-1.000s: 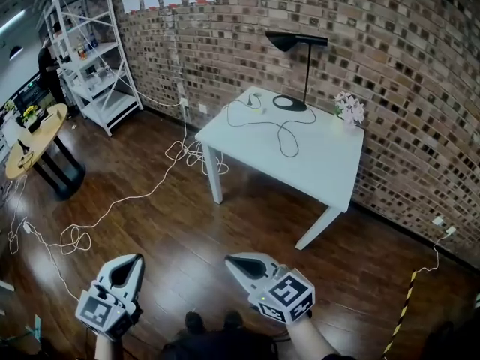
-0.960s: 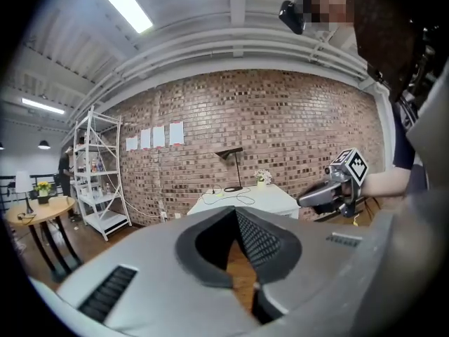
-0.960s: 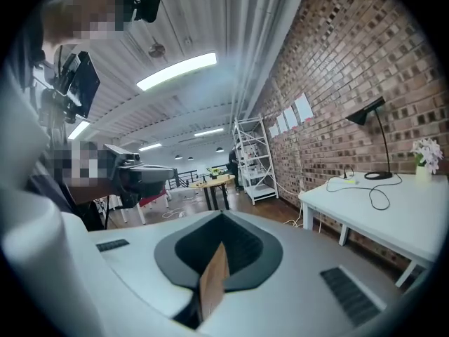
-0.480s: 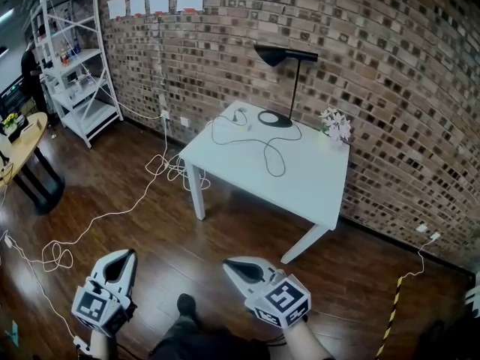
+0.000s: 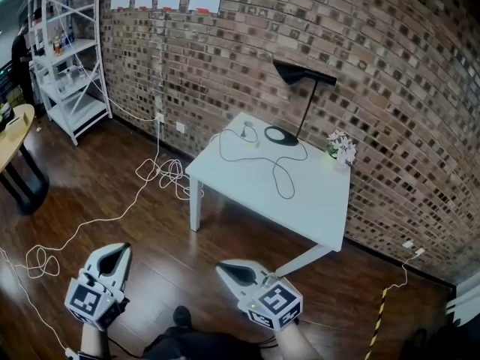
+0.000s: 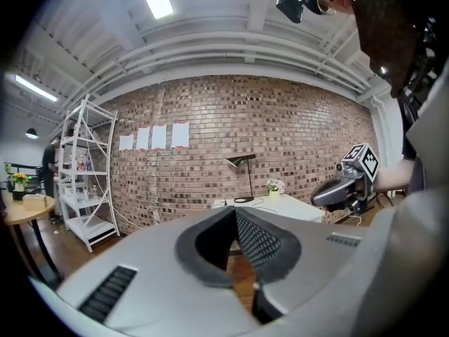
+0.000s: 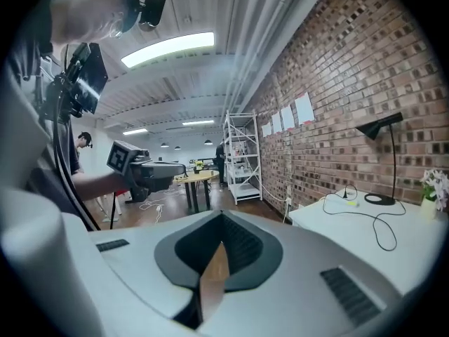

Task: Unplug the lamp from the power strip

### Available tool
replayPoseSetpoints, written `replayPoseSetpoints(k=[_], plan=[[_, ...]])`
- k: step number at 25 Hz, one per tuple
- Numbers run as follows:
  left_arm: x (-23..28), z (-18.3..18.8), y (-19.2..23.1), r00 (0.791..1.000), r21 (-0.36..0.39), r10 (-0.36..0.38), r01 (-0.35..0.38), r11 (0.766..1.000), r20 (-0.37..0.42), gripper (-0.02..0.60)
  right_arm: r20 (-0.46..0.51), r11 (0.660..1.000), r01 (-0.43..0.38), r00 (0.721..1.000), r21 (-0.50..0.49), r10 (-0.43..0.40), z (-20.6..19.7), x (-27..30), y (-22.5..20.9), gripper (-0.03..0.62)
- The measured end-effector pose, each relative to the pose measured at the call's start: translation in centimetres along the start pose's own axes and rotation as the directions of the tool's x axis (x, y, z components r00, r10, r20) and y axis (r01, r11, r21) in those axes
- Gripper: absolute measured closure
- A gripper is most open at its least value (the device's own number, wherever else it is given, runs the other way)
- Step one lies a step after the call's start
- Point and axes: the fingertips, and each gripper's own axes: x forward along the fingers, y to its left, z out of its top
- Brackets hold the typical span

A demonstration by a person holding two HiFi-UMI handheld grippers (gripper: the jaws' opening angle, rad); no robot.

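A black desk lamp (image 5: 304, 75) stands at the back of the white table (image 5: 315, 201), against the brick wall. Its black cable (image 5: 281, 175) loops over the tabletop to a small power strip (image 5: 250, 135) near the far left corner. Both grippers hang over the wooden floor, well short of the table. My left gripper (image 5: 114, 255) is shut with nothing in it, and my right gripper (image 5: 225, 270) is also shut and empty. In the left gripper view, the left gripper (image 6: 235, 213) points toward the lamp (image 6: 242, 161). In the right gripper view, the right gripper (image 7: 222, 216) has the table (image 7: 407, 248) to its right.
A pot of pale flowers (image 5: 341, 147) stands on the table's right edge. White cables (image 5: 161, 172) trail over the floor from the wall. A white shelf unit (image 5: 64, 58) and a round wooden table (image 5: 11, 130) stand at left. A yellow-black cable (image 5: 379, 317) lies at right.
The view has moved across the floor toward the brick wall and table, so the shelf and round table have slid left. Both grippers stay low in the frame, shut and empty.
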Motion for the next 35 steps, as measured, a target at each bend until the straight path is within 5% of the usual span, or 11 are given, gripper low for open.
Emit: replayPoseSetpoints(k=[5,10,15,23,35], plan=[[-0.1,-0.9,5.7,0.999,-0.052,0.025,-0.023,0.998,0.03,0.583,0.004,0.999,-0.004,1.0,-0.042,0.004,2.5,4.4,0.7,0.592],[-0.1,-1.4,10.3,0.995,0.017,0.075,-0.076,0.997,0.066,0.583,-0.003,0.999,0.01,1.0,-0.049,-0.01,3.5,6.0,0.4,0.592],[1.3,-1.5,10.4,0.999,-0.043,0.028,-0.026,0.999,0.046,0.584,0.003,0.999,0.028,1.0,-0.031,-0.028,3.9,7.2,-0.2,0.592],[5.3,0.1,11.5,0.999,0.083,-0.002,-0.003,0.997,0.054,0.584,0.138,1.0,0.028,0.99,-0.001,-0.028,6.2,7.8,-3.7,0.592],[15.5,0.8,11.6,0.999,0.075,-0.028,0.03,0.997,-0.033,0.584,0.141,0.999,-0.017,0.99,-0.031,0.021,5.0,10.7,-12.4,0.592]])
